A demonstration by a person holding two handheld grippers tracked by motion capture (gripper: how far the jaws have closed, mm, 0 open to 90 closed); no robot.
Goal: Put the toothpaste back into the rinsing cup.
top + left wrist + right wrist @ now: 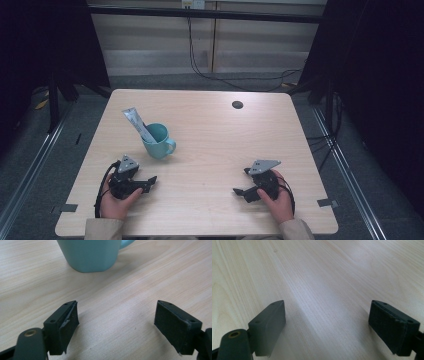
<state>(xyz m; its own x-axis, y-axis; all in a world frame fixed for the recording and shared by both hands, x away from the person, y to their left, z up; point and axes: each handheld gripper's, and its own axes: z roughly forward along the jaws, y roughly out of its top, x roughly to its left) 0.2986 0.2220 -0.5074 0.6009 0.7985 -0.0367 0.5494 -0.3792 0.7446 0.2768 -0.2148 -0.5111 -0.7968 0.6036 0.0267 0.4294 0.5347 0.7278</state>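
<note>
Resting wide open and empty on the bench [210, 145], both grippers face a hard, slippery mug [159, 141] best pinched at the rim, beside its light, crinkly tube [137, 123].

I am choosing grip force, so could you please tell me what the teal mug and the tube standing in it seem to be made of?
Teal mug: probably glazed ceramic, smooth with a soft sheen and thick walls. Tube: likely flexible plastic or laminate, silvery-white with a flat crimped end.

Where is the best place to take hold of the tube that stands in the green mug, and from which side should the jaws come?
Probably the upper part of the tube, which leans out over the rim of the mug toward the table's left, free of anything around it. The left gripper is nearest; come from above, jaws closing across the flat sides.
</note>
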